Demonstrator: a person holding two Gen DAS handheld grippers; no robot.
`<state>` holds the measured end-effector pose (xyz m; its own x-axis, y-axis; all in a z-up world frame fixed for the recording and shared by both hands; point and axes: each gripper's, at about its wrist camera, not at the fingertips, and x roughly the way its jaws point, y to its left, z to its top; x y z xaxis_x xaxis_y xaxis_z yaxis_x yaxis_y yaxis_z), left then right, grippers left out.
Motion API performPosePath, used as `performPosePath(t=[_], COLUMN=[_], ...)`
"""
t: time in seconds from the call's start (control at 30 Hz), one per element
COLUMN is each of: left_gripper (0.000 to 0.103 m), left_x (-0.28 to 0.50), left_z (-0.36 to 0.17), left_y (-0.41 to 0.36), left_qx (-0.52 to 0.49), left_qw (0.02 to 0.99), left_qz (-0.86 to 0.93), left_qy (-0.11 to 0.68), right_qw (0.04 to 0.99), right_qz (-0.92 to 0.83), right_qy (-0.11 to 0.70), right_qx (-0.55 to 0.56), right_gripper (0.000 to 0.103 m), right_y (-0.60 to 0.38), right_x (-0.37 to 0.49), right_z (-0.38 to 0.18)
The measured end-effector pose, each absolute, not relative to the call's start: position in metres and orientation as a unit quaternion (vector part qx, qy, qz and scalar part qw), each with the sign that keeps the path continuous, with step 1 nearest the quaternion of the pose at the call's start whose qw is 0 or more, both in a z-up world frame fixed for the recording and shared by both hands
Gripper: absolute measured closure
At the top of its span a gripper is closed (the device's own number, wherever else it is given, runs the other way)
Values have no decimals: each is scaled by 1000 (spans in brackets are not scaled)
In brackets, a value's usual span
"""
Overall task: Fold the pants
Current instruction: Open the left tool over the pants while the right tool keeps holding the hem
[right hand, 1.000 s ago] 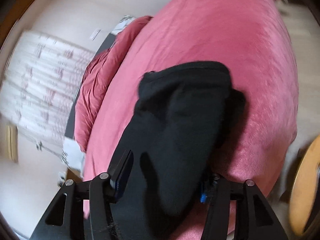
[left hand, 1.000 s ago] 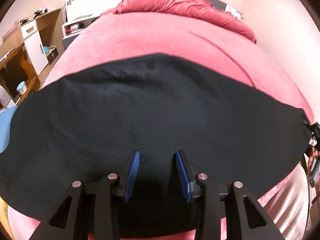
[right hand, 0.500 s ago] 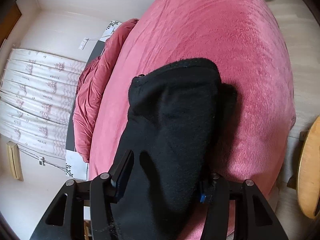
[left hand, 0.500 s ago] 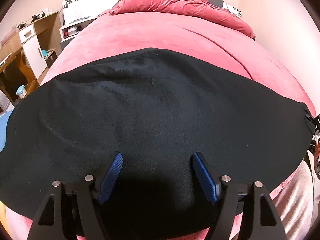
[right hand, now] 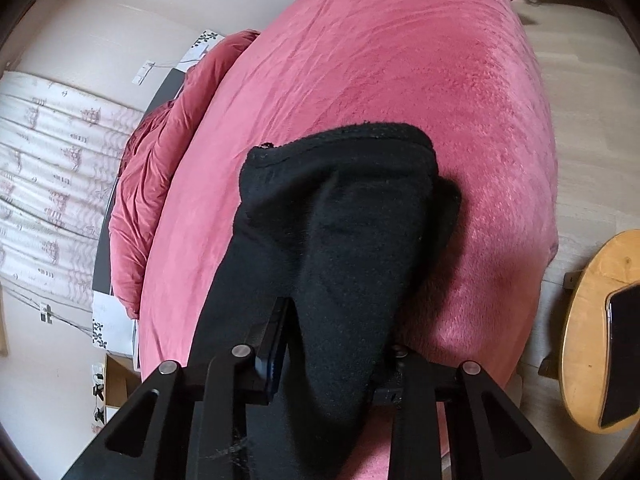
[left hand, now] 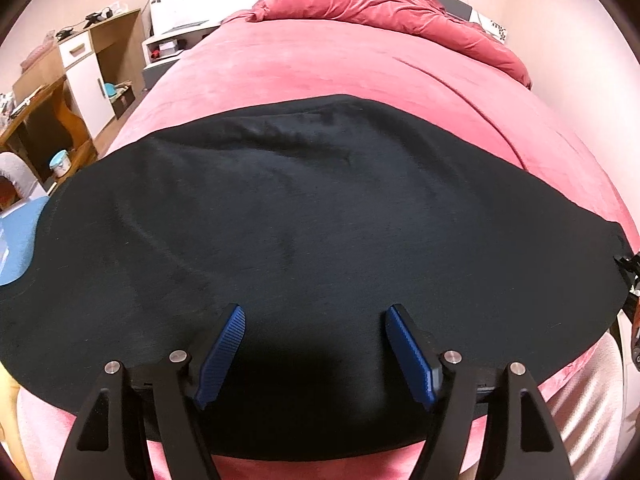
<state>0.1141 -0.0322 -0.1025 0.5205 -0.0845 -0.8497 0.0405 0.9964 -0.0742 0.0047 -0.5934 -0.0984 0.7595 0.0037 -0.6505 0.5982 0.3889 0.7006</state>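
Black pants (left hand: pixel 304 232) lie spread wide across the pink bed (left hand: pixel 320 64). My left gripper (left hand: pixel 314 344) is open just above the near part of the pants, its blue pads (left hand: pixel 224 352) far apart and holding nothing. In the right wrist view the black pants (right hand: pixel 344 248) are bunched between my right gripper's (right hand: pixel 336 344) fingers, draped over the right finger and lifted off the bed (right hand: pixel 400 60). The jaws are fairly wide but hold the thick fabric. The right fingertip is hidden by cloth.
A crumpled pink duvet (left hand: pixel 384 4) lies at the bed's head. Wooden shelves and a white cabinet (left hand: pixel 84 68) stand to the left. A blue object (left hand: pixel 20 236) lies at the left edge. A round wooden stool (right hand: pixel 600 332) with a dark phone stands right of the bed.
My left gripper has opened wide and let go of the pants. My right gripper has kept its hold on the bunched fabric and turned a little.
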Motion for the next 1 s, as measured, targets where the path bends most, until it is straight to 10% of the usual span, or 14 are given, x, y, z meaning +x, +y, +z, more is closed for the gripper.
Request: performPosePath(t=[1.0], left_gripper=[28], left_x=[93], left_z=[-106], left_y=[29], left_qx=[-64], left_qw=[876], left_qz=[-11], left_qy=[478], right_qw=[835], right_qz=[-188], right_qy=[315], right_qx=[410], right_gripper=[88], right_y=[-561], right_x=[40], right_z=[-9])
